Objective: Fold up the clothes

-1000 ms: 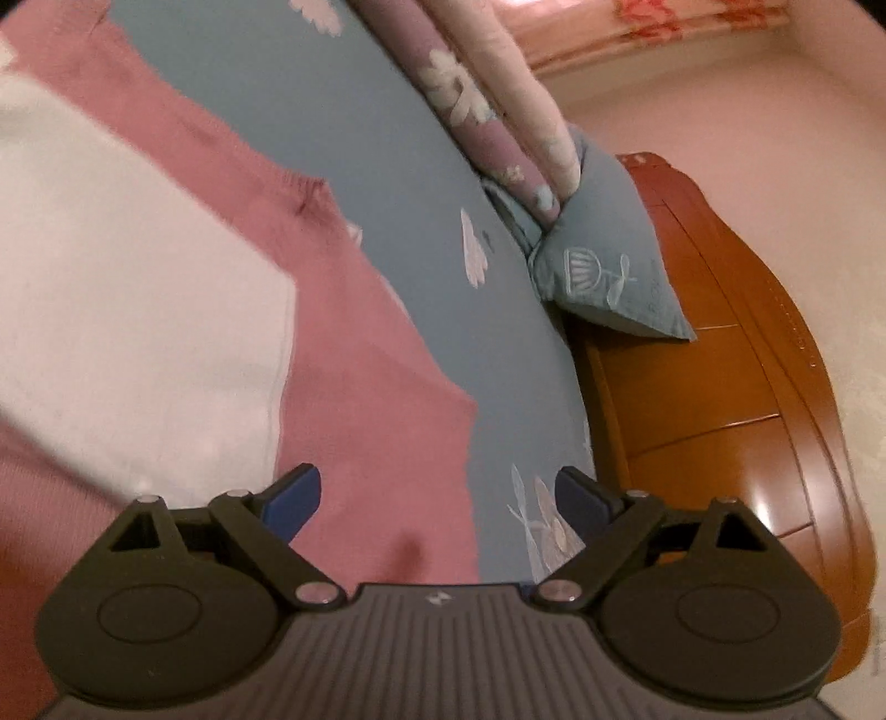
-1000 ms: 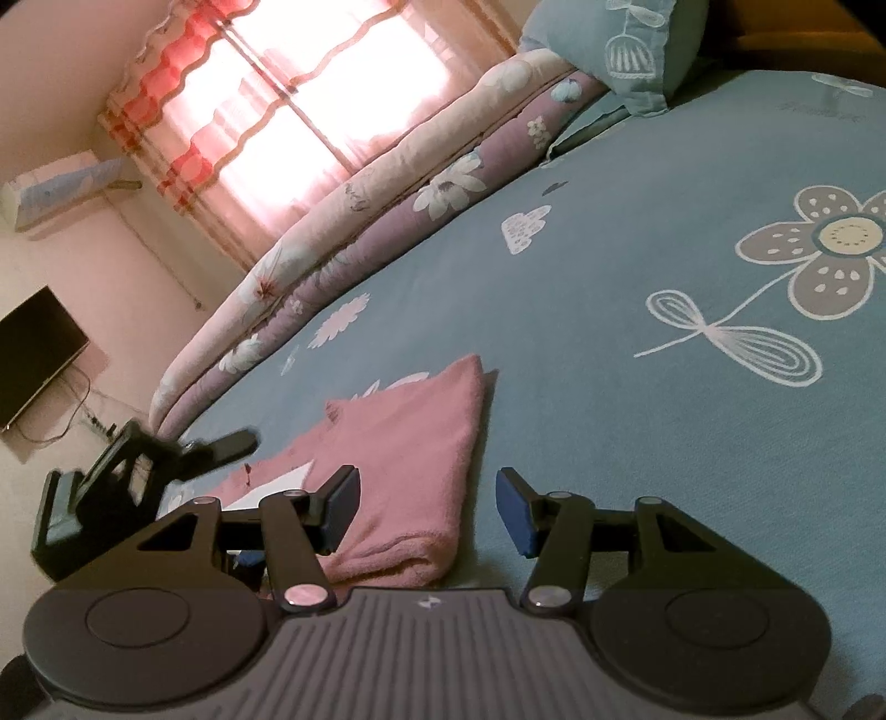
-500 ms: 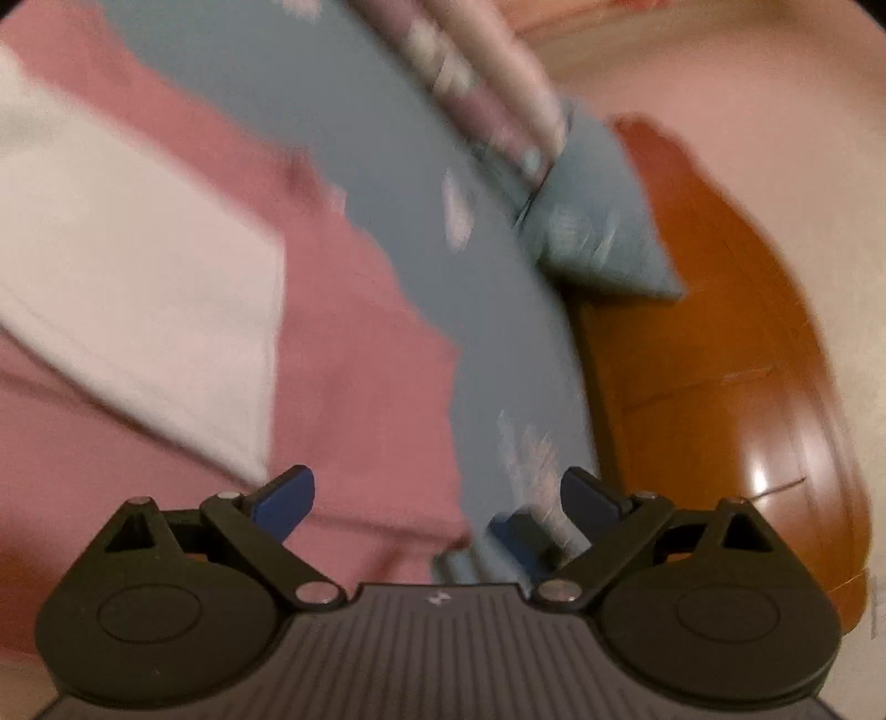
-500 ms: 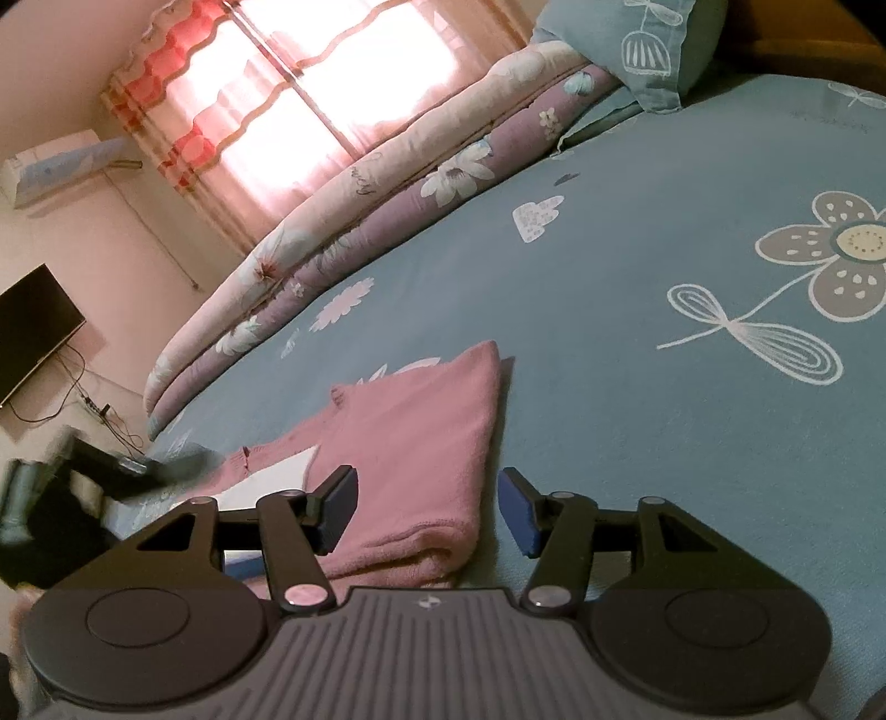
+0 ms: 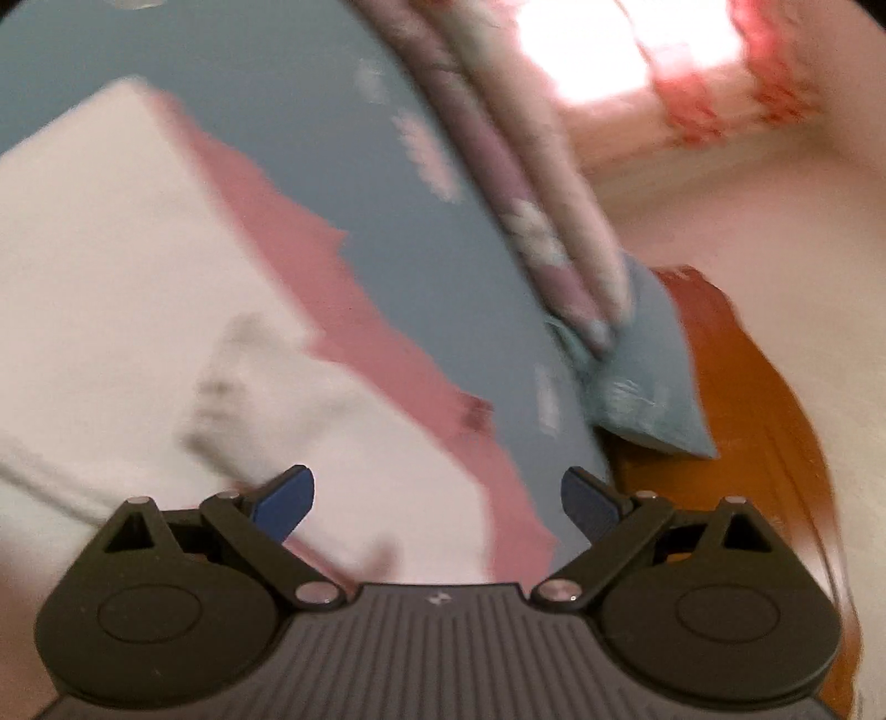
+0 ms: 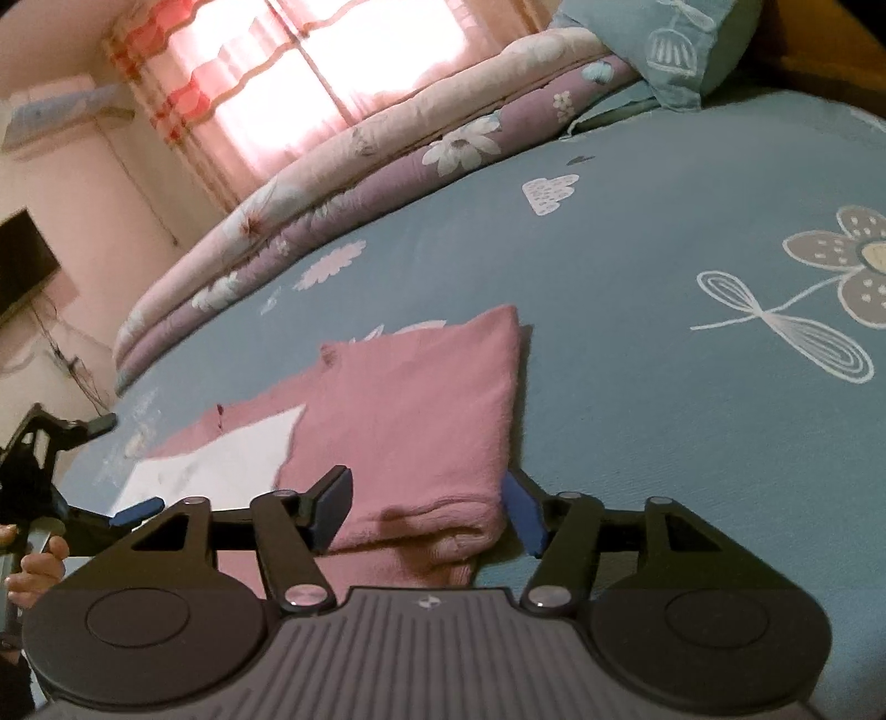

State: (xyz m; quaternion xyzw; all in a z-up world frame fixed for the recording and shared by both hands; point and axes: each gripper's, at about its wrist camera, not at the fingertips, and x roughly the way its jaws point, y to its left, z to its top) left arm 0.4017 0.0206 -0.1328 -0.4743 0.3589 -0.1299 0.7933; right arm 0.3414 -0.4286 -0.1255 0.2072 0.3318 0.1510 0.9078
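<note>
Both my grippers, left (image 5: 437,501) and right (image 6: 423,512), hold fingers wide over the pink garment (image 6: 410,410) on the bed (image 6: 637,310).

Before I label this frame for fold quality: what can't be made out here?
- Pink garment: near edge hidden behind the right gripper, right wrist view.
- White panel: motion-blurred, grey marks unreadable, left wrist view.
- Left gripper: cut off by the left edge in the right wrist view.

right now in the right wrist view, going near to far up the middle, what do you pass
right gripper, open → folded pink knit garment → teal flower-print bedsheet → rolled lilac and cream floral quilt → bright window with red striped curtain
</note>
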